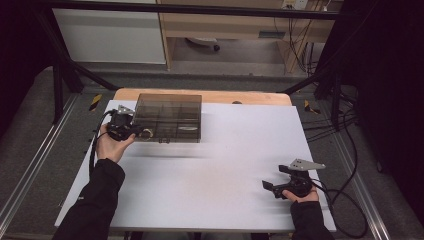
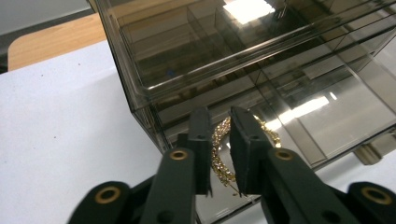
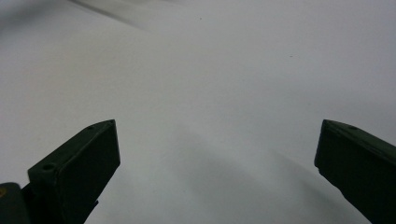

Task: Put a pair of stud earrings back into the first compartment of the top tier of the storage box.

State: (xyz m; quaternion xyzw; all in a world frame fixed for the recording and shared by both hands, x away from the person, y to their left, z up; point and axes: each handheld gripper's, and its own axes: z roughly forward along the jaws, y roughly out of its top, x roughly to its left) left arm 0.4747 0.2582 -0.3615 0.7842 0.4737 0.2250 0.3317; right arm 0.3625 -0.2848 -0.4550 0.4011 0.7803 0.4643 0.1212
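The left gripper (image 2: 219, 154) is at the near left corner of the dark see-through box (image 1: 167, 117), which sits at the far left of the white worktop (image 1: 210, 195). Its fingers (image 2: 201, 140) are nearly together, with a gold chain (image 2: 219, 161) in the thin gap between them. It looks like they pinch the chain, but I cannot tell how tight the hold is. The chain hangs at the box's open front, by a low compartment, so I think it is going in or coming out there. The lid stands above, so the way in is low and narrow, and the fingers must stay flat to fit under it. The box wall is just beside the left finger, so there is little room on that side.

The right gripper (image 1: 285, 186) rests near the right edge of the worktop, well apart from the box. Its fingers (image 3: 81, 168) are spread wide and hold nothing. The worktop between the two grippers is bare, so there is lots of room to move there
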